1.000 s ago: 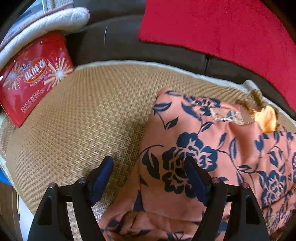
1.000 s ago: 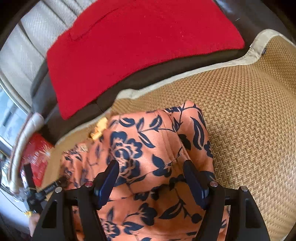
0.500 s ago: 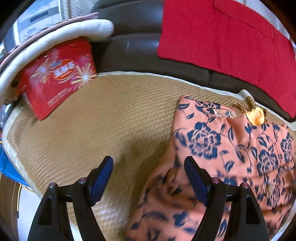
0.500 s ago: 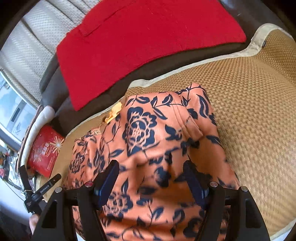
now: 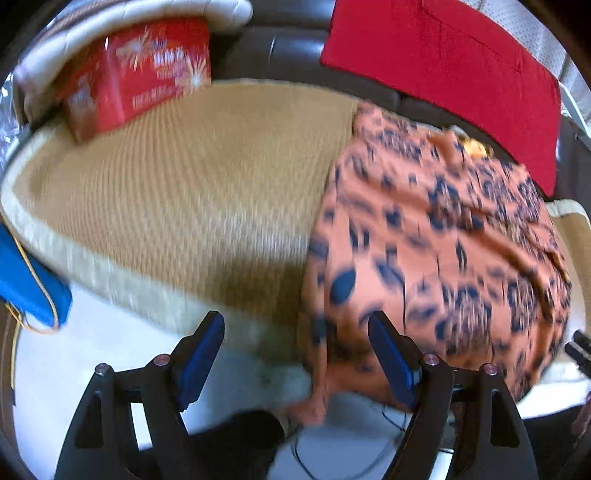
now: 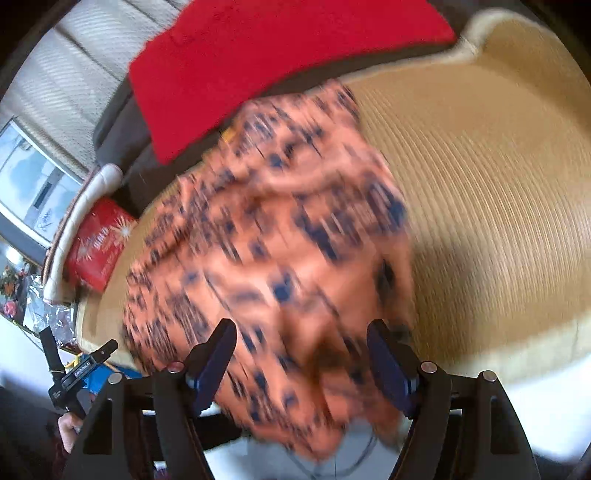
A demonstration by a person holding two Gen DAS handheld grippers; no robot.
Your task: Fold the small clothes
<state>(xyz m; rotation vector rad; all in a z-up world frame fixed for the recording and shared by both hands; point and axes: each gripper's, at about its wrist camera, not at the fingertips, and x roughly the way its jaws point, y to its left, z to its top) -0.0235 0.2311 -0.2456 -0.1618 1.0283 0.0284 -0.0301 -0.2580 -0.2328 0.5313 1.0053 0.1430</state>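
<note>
Red box [image 5: 136,70] beside woven mat [image 5: 192,177]

Woven straw mat [image 5: 192,177] with a pale cloth border, covering a dark sofa seat [image 5: 295,55]. Red cloth [image 5: 443,62] draped over the backrest. Red printed box [image 5: 136,70] at the mat's far corner, under a cream cushion [image 5: 122,18]. Blue bag [image 5: 26,280] beside the mat's edge, above white floor [image 5: 103,354].

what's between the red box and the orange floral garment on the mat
Nothing: in the left wrist view only bare woven mat runs from the red box to the orange floral garment.
</note>
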